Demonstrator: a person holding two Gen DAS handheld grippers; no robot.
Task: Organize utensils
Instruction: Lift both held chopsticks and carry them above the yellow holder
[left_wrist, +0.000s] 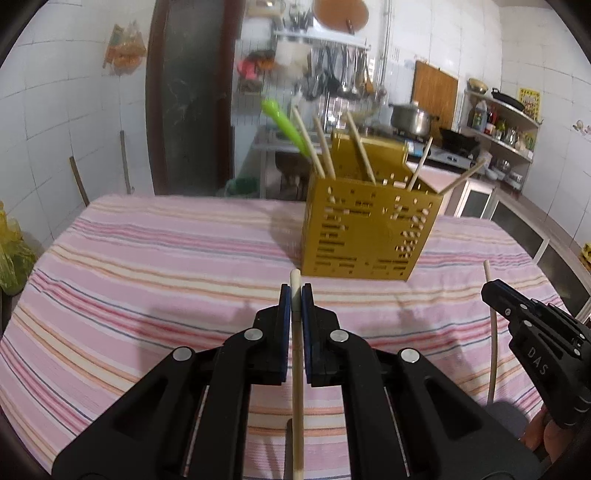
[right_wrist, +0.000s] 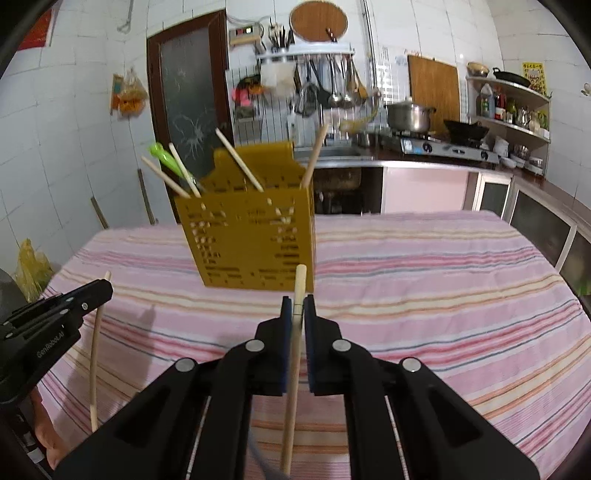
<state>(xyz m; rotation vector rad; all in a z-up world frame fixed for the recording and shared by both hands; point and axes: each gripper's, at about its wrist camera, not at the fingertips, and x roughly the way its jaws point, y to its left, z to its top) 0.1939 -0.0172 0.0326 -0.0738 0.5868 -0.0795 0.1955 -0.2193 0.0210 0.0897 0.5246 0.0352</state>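
Holding: we clamp one chopstick (left_wrist: 296, 354) in the left gripper (left_wrist: 295, 295), another chopstick (right_wrist: 293, 354) in the right gripper (right_wrist: 297, 306), both off the table, bound for the yellow utensil holder (left_wrist: 369, 232) mid-table toward its far edge.

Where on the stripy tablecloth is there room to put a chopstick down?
Most of the striped tablecloth is bare: the wide patch right of the yellow utensil holder, out to the cloth's far right edge, and the strip between the holder and the two hand-held grippers. Left of the holder is bare too. It is crowded only inside the holder, where chopsticks and a green utensil lean.
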